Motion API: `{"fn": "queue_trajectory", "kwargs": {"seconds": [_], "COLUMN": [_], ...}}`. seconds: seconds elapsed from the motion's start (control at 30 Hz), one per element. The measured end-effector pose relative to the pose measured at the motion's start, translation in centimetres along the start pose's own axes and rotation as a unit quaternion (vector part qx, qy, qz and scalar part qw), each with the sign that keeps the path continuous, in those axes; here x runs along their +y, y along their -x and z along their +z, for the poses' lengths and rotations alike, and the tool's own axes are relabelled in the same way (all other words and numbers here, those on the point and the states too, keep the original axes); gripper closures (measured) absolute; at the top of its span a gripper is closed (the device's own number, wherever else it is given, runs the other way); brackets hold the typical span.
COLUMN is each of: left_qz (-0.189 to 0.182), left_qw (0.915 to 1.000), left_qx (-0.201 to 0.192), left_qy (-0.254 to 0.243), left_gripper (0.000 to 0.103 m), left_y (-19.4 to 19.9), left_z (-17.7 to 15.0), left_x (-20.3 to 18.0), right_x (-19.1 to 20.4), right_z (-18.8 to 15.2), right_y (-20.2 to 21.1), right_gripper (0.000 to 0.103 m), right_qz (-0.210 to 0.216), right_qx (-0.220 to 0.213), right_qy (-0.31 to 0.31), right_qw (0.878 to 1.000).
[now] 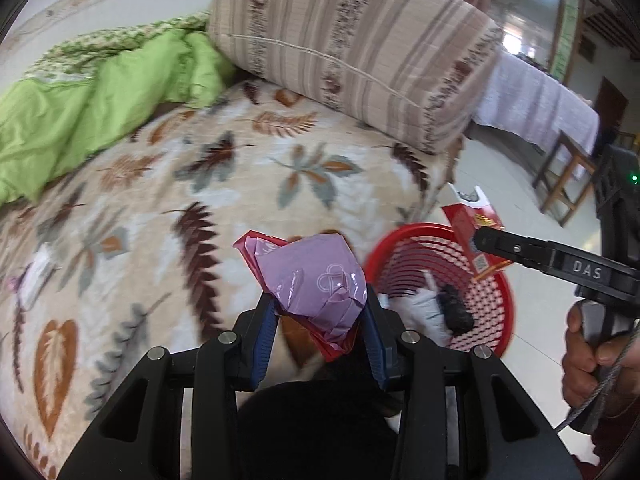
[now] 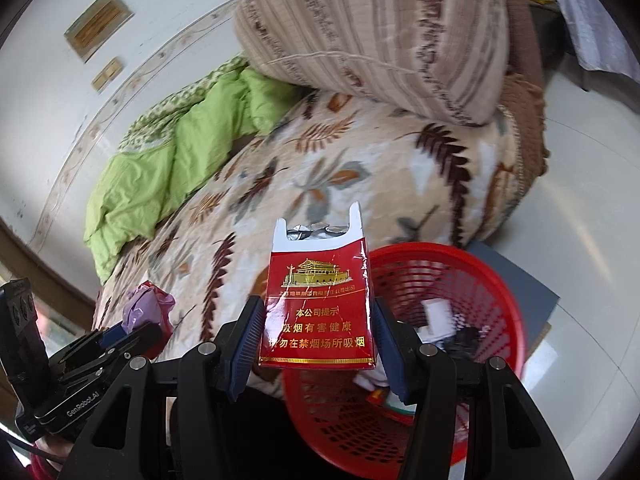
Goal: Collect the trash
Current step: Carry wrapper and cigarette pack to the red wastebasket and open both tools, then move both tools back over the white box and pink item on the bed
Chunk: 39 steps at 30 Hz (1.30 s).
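My left gripper [image 1: 320,312] is shut on a crumpled pink and purple plastic wrapper [image 1: 316,280], held above the edge of the bed. My right gripper [image 2: 318,336] is shut on a red cigarette pack [image 2: 320,312] with an open white top, held over the near rim of a red mesh basket [image 2: 460,280]. In the left wrist view the basket [image 1: 420,248] stands on the floor beside the bed, with the right gripper [image 1: 480,242] and the pack [image 1: 464,220] above it. The basket holds white paper and a dark lump [image 1: 456,312]. The left gripper also shows in the right wrist view [image 2: 120,332].
A leaf-pattern blanket [image 1: 200,184] covers the bed. A green quilt [image 1: 80,112] and a striped folded quilt [image 1: 360,48] lie at its far end. A small white scrap [image 1: 36,272] lies on the blanket at left. A wooden stool [image 1: 568,176] and covered table [image 1: 536,100] stand beyond.
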<state>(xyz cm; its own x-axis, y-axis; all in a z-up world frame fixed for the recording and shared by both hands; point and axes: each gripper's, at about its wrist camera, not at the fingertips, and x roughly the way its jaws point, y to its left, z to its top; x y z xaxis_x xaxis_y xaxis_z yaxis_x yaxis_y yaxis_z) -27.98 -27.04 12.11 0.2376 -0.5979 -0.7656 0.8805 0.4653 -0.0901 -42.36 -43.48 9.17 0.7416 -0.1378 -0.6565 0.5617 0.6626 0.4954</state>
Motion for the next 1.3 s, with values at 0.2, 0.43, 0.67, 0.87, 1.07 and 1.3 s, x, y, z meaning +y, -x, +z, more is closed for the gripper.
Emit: {"fn": "queue_trajectory", "kwargs": {"seconds": [0.2,0.43,0.67,0.87,1.07,1.3], "left_qz": [-0.065,-0.092,-0.059,-0.007,0.04,0.113], "left_qw": [0.9969,0.9937,0.998,0.9992,0.9939,0.979], "left_qx": [0.036,0.046,0.021,-0.007,-0.021,-0.032], "left_qy": [-0.027,-0.043,-0.001,0.038,0.101,0.166], "left_gripper": [0.064,0.034,0.034,0.034,0.034,0.034], "left_y": [-3.5,-5.3,-3.2,-0.3,2.3,5.7], "left_z": [1.1,1.4,1.3,0.0,-2.1,-4.8], "left_x": [-4.1,-6.5,-2.3,3.7,11.5,22.7], "right_x": [-2.5,-4.7,-4.3,0.3,8.8,18.3], "right_z": [0.2,0.4,0.9,1.6,1.5,0.3], "right_y": [1.3,1.4,1.4,-1.0,-5.5,-12.0], "right_gripper": [0.044,0.037,0.035,0.035,0.035,0.035], "right_qz": [-0.01,-0.028,-0.028,0.013,0.068,0.118], "right_qx": [-0.009,0.004,0.001,0.018,0.058,0.11], "right_qy": [-0.023,-0.048,-0.042,0.003,0.083,0.144], "right_qw": [1.0,0.998,0.999,1.0,0.993,0.976]}}
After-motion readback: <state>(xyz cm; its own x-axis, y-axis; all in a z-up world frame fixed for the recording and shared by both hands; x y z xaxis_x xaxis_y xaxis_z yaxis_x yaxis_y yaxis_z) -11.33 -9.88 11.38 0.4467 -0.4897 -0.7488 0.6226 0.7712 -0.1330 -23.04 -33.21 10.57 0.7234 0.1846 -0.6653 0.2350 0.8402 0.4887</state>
